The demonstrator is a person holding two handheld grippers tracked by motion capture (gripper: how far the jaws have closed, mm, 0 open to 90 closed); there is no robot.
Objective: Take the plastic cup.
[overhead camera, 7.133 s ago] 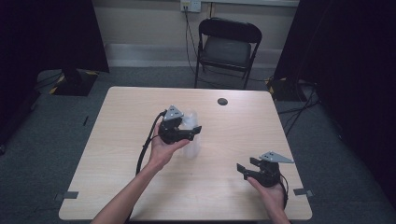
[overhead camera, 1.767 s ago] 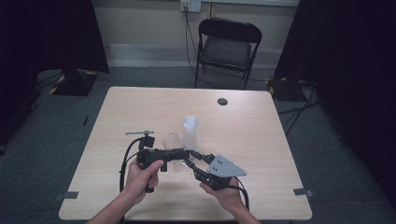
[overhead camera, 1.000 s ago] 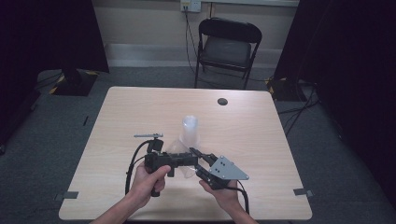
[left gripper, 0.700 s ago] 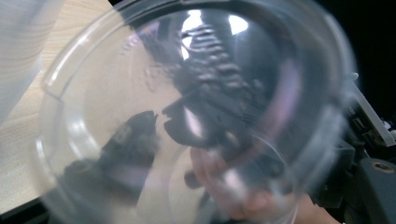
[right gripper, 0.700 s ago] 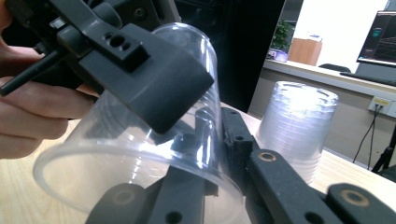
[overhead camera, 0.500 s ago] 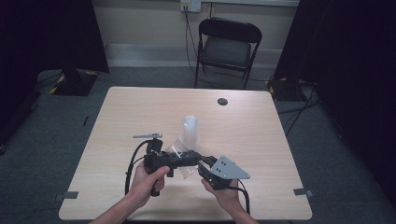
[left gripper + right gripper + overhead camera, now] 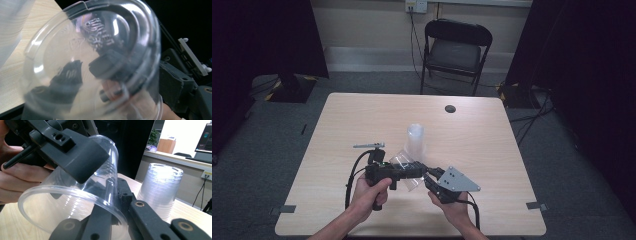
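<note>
A pale wooden counter (image 7: 342, 120) carried the work, with a black folding chair (image 7: 456, 45) standing beyond its far edge and bare wood open on every side of the hands. Near the middle, a stack of clear cups (image 7: 414, 141) stood rim-down, seemingly the supply from which single cups were being pulled. Toward the near edge, the left gripper (image 7: 409, 169) and right gripper (image 7: 428, 176) met over one clear cup (image 7: 404, 170), held tilted above the counter, just in front of the stack. The right jaws were clamped on the cup's wall at the rim, one inside and one outside; the left jaws, which had just been opening, stood apart around its base end, apparently handing it over. A small dark disc (image 7: 450, 108) lay well clear
</note>
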